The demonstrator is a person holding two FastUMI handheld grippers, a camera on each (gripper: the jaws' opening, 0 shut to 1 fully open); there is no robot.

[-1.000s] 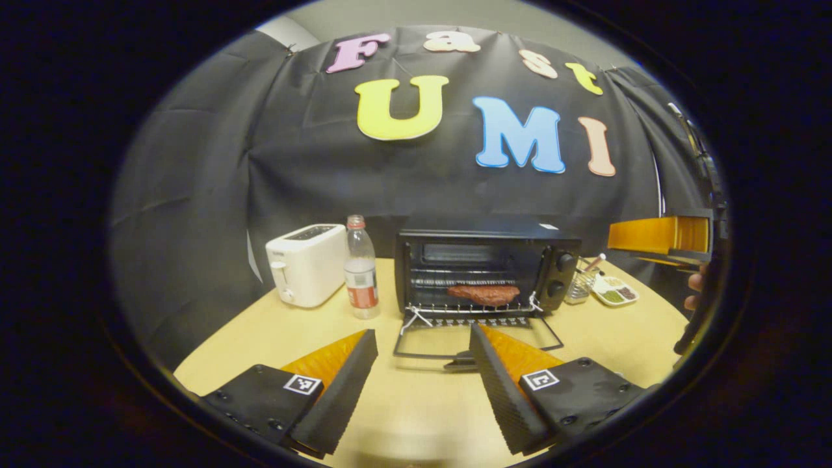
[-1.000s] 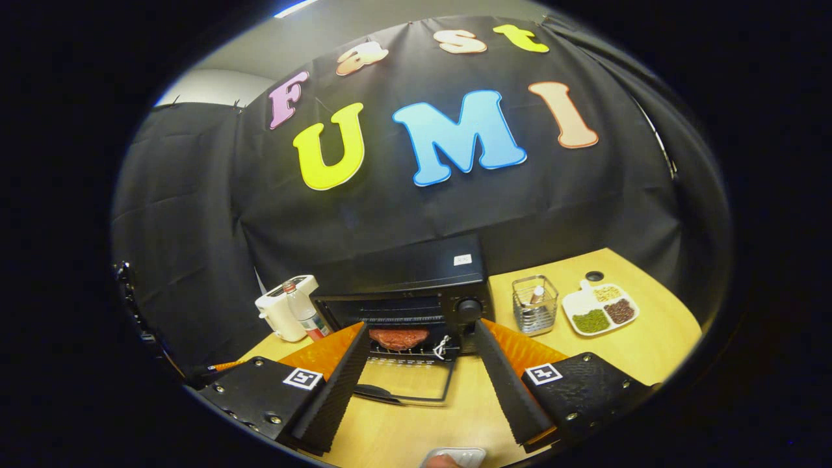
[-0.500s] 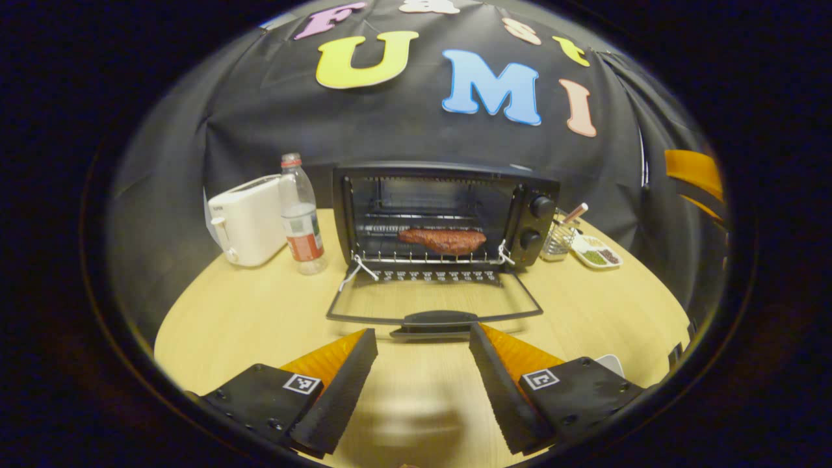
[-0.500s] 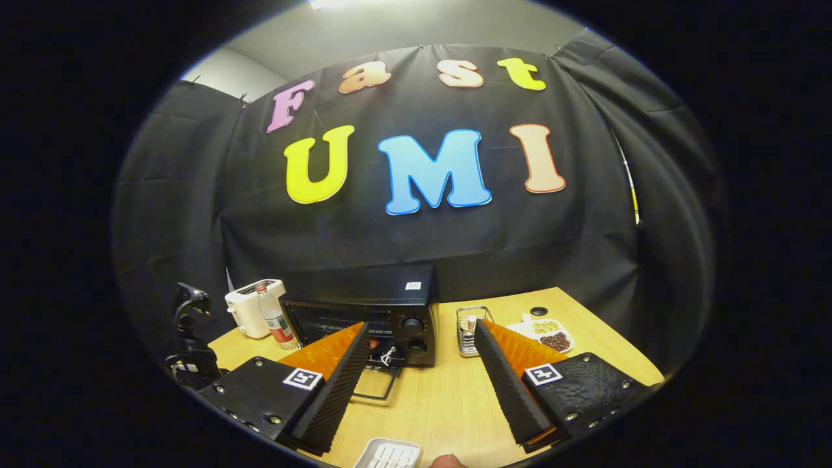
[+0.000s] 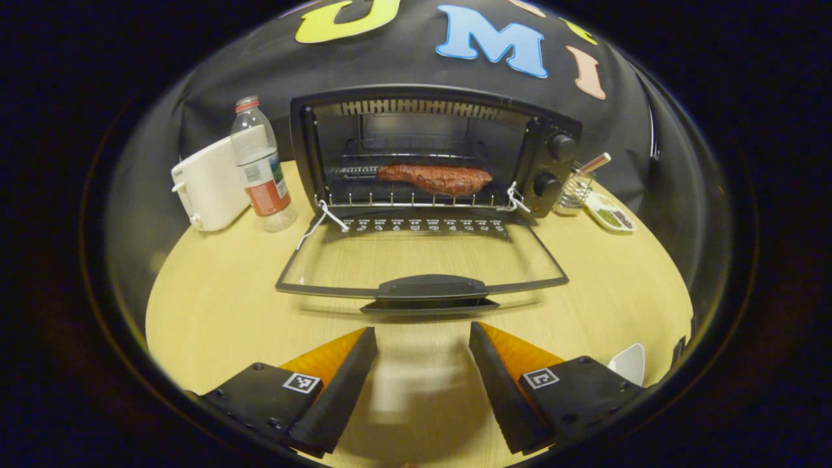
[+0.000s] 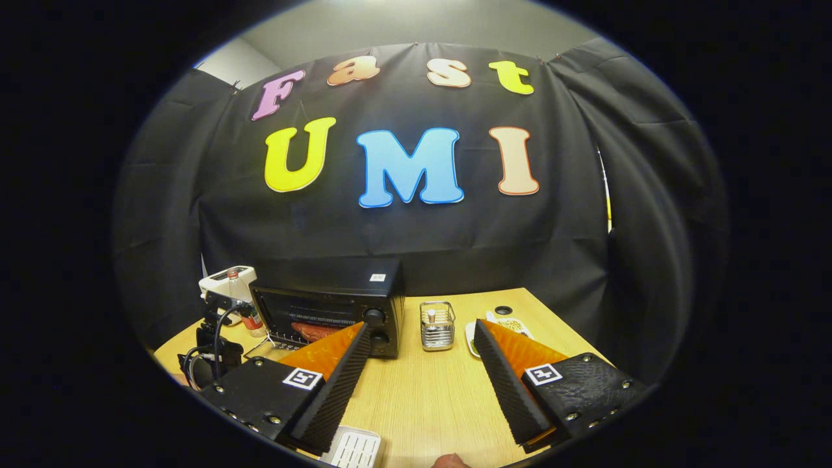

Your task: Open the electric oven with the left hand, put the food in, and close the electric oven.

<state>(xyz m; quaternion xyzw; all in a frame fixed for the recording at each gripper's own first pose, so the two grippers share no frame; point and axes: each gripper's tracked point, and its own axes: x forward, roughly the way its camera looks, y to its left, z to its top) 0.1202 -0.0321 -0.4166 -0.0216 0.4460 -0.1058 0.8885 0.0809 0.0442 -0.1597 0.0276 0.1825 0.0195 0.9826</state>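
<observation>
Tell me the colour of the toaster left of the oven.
White. The toaster shows best in the left gripper view, beside the bottle.

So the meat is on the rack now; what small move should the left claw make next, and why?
Probably ease the left claw forward and down to the door handle. The meat already lies on the rack, the door hangs fully open, and the open claw is empty, just short of the handle.

Left gripper (image 5: 422, 364) was low and level, fingers spread wide apart, gripping nothing. Right gripper (image 6: 421, 370) sat higher, also level, fingers spread wide, nothing between them. A fingertip (image 6: 448, 461) of the person showed at the bottom edge of the right gripper view.
</observation>
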